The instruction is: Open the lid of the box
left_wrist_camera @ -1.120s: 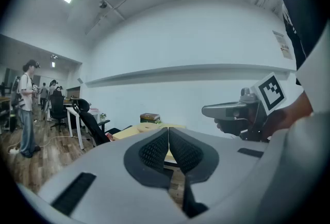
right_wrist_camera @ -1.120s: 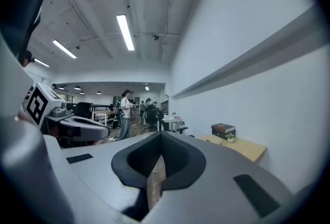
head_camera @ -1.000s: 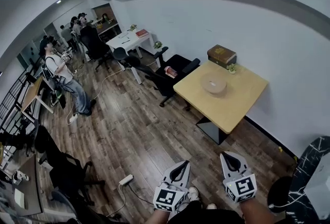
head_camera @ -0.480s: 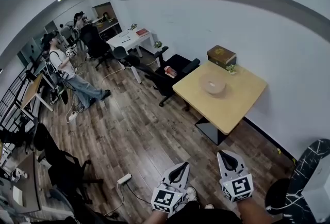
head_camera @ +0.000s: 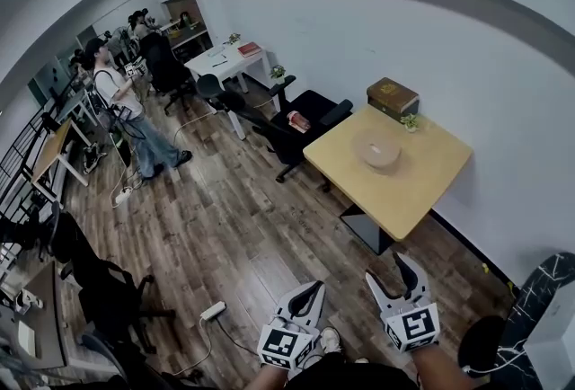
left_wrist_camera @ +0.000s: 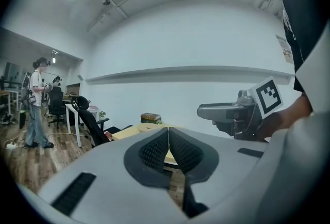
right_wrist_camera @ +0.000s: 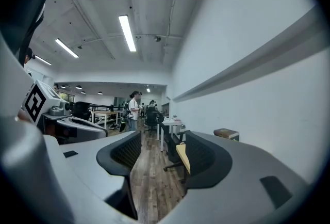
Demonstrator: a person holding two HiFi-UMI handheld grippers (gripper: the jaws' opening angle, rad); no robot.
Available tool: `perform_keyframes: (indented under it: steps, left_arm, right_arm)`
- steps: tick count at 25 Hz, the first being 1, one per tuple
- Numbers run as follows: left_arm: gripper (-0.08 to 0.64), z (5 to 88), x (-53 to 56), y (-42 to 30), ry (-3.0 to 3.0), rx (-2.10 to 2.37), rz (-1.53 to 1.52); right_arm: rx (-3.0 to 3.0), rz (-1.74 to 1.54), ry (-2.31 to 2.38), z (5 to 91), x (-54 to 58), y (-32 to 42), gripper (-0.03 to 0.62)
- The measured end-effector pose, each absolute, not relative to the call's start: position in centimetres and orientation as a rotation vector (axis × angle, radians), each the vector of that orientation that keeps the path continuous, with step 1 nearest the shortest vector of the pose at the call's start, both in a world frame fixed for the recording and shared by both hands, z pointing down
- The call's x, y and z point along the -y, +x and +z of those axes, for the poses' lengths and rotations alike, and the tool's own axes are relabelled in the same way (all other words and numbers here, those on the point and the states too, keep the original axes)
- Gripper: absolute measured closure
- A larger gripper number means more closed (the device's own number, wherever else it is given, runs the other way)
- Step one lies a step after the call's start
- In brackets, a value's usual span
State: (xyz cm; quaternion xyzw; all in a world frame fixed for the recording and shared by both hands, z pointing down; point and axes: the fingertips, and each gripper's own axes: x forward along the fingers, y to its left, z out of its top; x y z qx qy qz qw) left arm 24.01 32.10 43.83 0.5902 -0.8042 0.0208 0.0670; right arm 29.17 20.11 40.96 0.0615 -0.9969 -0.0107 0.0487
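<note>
A brown book-like box [head_camera: 392, 98] lies at the far corner of a light wooden table [head_camera: 422, 181] by the wall, with a round pale lidded item [head_camera: 375, 150] at the table's middle. Both grippers hang low over the floor, far short of the table. My left gripper [head_camera: 304, 296] is shut and empty; its pads meet in the left gripper view [left_wrist_camera: 167, 138], where the box [left_wrist_camera: 150, 117] shows small ahead. My right gripper [head_camera: 393, 276] has its jaws opening with nothing between them; in the right gripper view [right_wrist_camera: 157, 150] the box [right_wrist_camera: 226, 134] sits to the right.
Black office chairs [head_camera: 296, 123] stand left of the table, and a small potted plant [head_camera: 411, 121] is beside the box. A power strip with cable [head_camera: 214, 312] lies on the wood floor. People [head_camera: 126, 105] stand among desks at the far left. A dark marble-look surface [head_camera: 530, 307] is at the right.
My right gripper's jaws have gone from shut to spread apart. The person at the far left has walked a little. Both grippers stay low in view.
</note>
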Motion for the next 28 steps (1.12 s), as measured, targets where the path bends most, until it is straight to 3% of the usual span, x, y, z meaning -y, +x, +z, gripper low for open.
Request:
perform_keyframes:
  steps: [9,28]
  left_arm:
    - [0.538,44.4,-32.0,18.9,1.75,2.424,0.042]
    - [0.538,46.2,-30.1,7.9,1.722,2.407,0.015]
  right_arm:
    - [3.015,-0.124,0.192,41.4,-19.0,24.9,0.233]
    - [2.965,-0.069,0.22,43.6,-16.0,14.9,0.215]
